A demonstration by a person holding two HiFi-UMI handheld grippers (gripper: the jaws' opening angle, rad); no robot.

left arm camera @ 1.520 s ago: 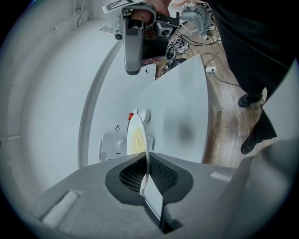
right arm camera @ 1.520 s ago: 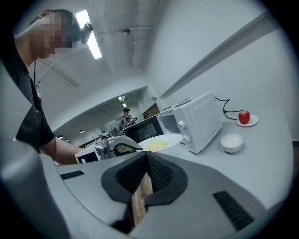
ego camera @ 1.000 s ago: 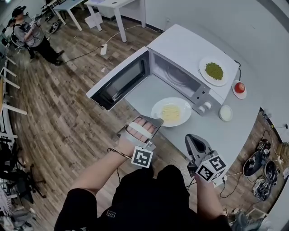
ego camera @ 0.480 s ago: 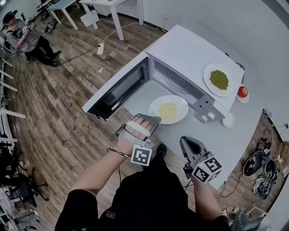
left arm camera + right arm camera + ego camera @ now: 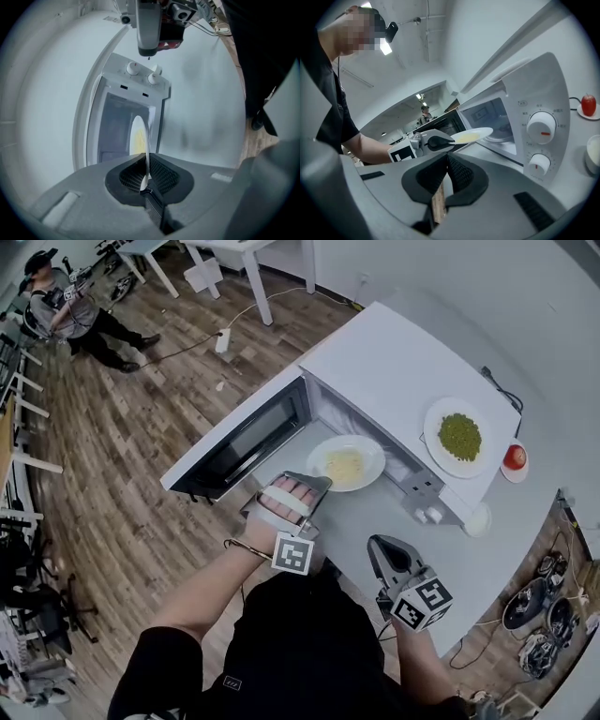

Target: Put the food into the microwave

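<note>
Left tongs (image 5: 314, 481) — clenched on rim of noodle plate (image 5: 346, 463) at open microwave (image 5: 394, 371) mouth; right tongs (image 5: 380, 546) — closed, empty.

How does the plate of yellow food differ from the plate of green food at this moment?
The yellow-food plate is clamped by its rim in the left gripper and held in the air in front of the open microwave. The green-food plate rests on the microwave's top with no gripper on it. The first carries a pale yellow heap, the second a dark green one. Both plates are round, white and roughly level.
</note>
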